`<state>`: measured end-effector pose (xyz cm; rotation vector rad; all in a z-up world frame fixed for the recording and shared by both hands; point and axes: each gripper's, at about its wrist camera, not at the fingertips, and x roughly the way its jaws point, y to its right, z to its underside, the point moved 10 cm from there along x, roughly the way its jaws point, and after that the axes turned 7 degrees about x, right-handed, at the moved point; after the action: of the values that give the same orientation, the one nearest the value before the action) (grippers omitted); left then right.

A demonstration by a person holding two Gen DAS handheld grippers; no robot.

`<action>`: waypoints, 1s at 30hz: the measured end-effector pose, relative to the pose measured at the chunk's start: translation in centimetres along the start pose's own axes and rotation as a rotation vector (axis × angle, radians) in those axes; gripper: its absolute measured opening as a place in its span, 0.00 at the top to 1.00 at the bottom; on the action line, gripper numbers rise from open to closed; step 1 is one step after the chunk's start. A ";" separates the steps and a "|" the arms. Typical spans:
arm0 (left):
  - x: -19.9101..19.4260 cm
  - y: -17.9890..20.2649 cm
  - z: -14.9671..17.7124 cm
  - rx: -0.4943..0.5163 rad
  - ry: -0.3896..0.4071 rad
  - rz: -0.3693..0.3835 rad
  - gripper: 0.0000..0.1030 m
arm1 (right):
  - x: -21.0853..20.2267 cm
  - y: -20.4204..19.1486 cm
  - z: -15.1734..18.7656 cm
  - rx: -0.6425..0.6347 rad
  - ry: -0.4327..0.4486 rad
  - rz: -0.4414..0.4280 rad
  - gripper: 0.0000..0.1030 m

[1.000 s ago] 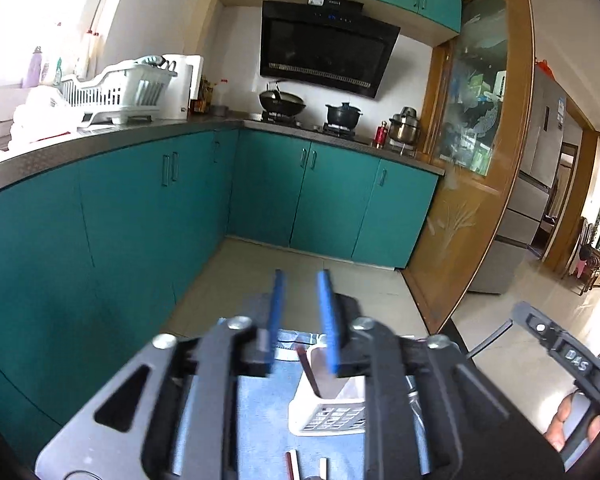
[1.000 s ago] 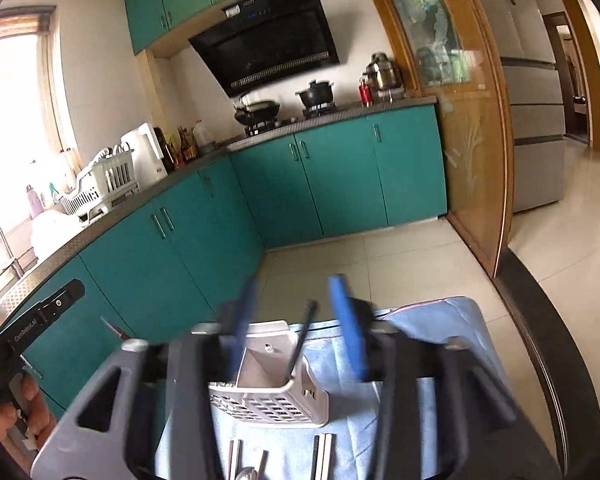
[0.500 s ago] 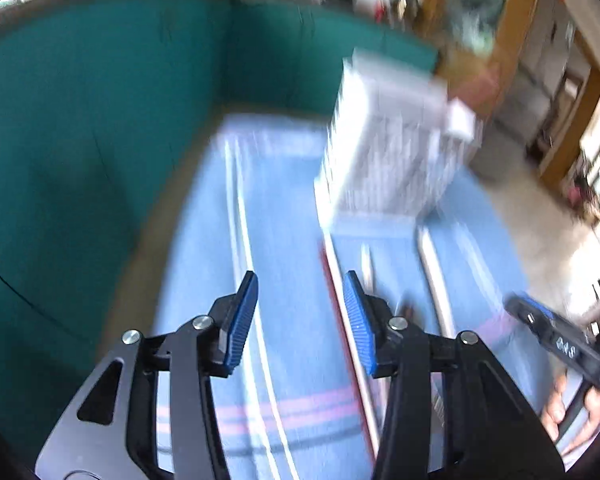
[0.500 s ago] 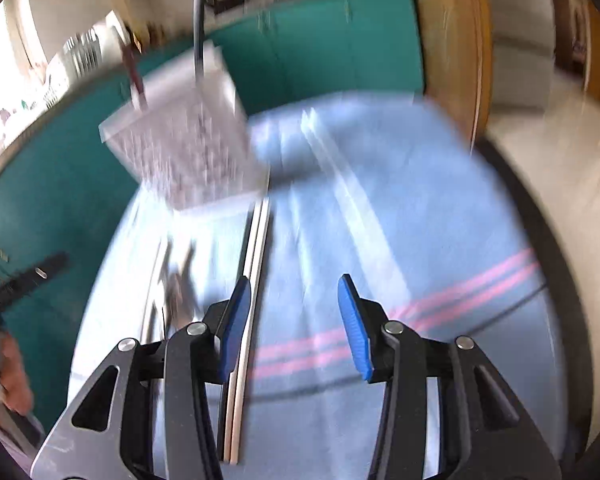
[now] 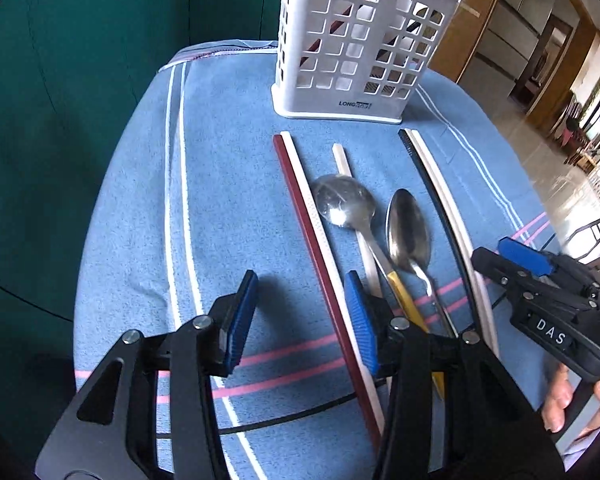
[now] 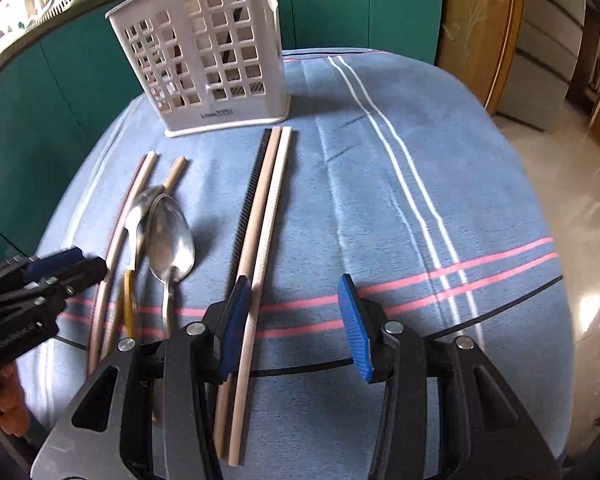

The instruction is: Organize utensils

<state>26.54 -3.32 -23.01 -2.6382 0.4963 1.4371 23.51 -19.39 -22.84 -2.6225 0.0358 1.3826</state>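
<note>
On the left of the blue striped cloth (image 5: 228, 184), the left gripper (image 5: 300, 316) hovers with its blue pads apart; nothing is clamped, only bare cloth and the near part of a dark red chopstick (image 5: 300, 216) lie between them. Beside that stick lies a white chopstick (image 5: 306, 184), touching it along its length. Next come a single pale chopstick (image 5: 342, 156), partly covered by a steel spoon with a yellow handle (image 5: 346, 200), then a second, all-steel spoon (image 5: 410, 232). Further right, a black chopstick (image 5: 424, 176) and pale sticks lie side by side. The right gripper (image 6: 296, 316) stands with its pads apart and gripping nothing, its left pad just beside two tan chopsticks (image 6: 266, 200).

At the far edge of the cloth stands the white perforated plastic utensil holder (image 5: 352, 48), upright. Through its holes a dark red stick and a black one show, leaning; how many pieces it holds cannot be told. The handles of both spoons run under the left gripper and are hidden there.
</note>
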 end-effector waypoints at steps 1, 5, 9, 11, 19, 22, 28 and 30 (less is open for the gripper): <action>0.0 -0.2 0.2 0.004 0.000 -0.014 0.57 | -0.1 0.1 0.1 -0.006 0.003 0.005 0.57; -0.1 -1.0 0.0 0.000 0.001 -0.056 0.54 | -0.4 0.1 0.2 -0.033 0.014 0.032 0.57; 0.0 -1.3 -0.2 0.011 0.003 -0.084 0.52 | -0.1 0.2 0.5 -0.044 0.003 0.052 0.57; 0.0 -1.3 -0.3 0.017 0.006 -0.102 0.55 | 0.0 0.2 0.3 -0.049 0.013 0.060 0.57; -0.3 -0.9 -0.4 -0.027 -0.006 -0.041 0.97 | -0.4 -0.1 0.5 -0.042 -0.007 0.013 0.95; -0.7 -1.9 0.0 -0.051 -0.020 -0.059 0.99 | -1.0 1.2 0.9 -0.008 -0.016 0.012 0.95; -1.9 -2.2 2.0 -0.045 -0.059 -0.021 0.99 | -2.9 3.6 2.6 0.015 -0.045 0.014 0.95; -2.2 -1.7 2.5 -0.020 -0.060 -0.013 0.99 | -3.2 3.8 3.2 -0.009 -0.056 0.016 0.94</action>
<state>24.03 -0.62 -22.71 -2.6000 0.4600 1.5202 18.68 -22.80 -22.49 -2.5947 0.0440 1.4636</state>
